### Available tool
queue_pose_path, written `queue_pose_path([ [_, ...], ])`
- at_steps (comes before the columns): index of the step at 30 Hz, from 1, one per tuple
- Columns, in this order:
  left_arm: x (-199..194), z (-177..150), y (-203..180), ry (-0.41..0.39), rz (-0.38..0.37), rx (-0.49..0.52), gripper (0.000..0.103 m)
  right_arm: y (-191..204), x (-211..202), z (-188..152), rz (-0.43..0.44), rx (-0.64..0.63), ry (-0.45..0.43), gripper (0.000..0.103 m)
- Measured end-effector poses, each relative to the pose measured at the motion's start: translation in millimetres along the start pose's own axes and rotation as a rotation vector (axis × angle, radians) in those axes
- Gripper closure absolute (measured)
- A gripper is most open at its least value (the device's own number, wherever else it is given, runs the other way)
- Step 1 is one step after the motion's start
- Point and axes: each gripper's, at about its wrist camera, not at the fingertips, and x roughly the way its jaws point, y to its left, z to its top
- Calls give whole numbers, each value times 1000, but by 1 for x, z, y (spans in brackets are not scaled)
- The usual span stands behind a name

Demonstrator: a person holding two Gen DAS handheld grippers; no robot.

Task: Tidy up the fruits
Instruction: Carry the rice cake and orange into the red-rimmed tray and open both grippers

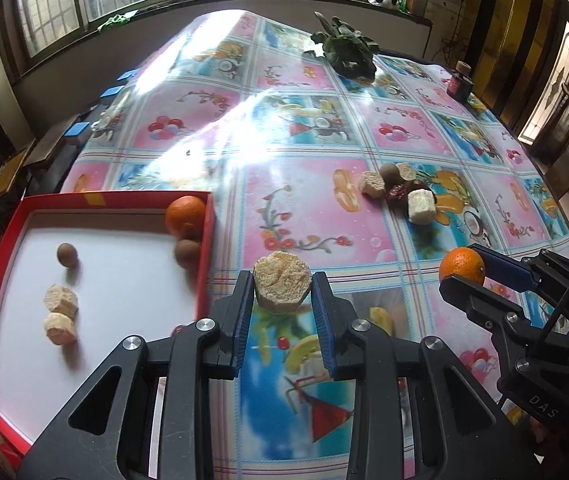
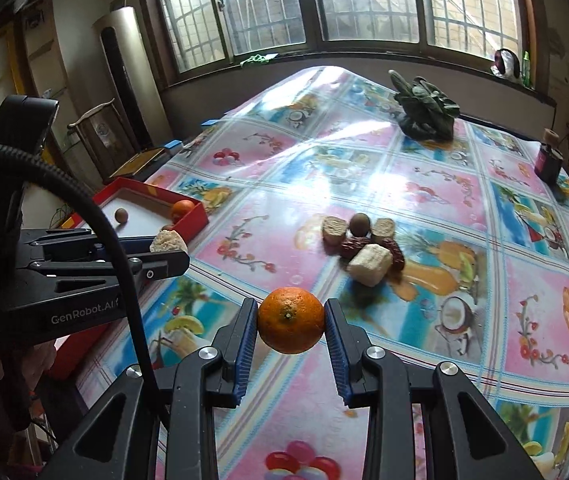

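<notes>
Both tools are built alike. The left gripper [image 1: 282, 292] has matte black arms with long triangular cut-outs, a round silver screw head at each pivot, and two straight fingers faced on the inside with ribbed blue pads [image 1: 244, 320]. The right gripper [image 2: 291, 320] shows the same black frame, silver screws and blue ribbed pads [image 2: 338, 344]. From the right wrist view, the left tool's side carries white lettering reading "GenRobot.AI", and a black ribbed cable [image 2: 96, 216] arcs over it. From the left wrist view, the right tool's body bears the white letters "DAS" and a thin black cable.
</notes>
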Motion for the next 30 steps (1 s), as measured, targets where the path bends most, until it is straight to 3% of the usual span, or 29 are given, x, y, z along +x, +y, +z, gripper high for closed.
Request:
queue_pose_path([
  [12, -14, -13, 47, -23, 50, -69, 75, 50, 13, 15, 50, -77, 0, 70],
  [30, -18, -43, 108, 18, 88, -153, 75, 107, 41, 34, 121, -165, 22, 70],
])
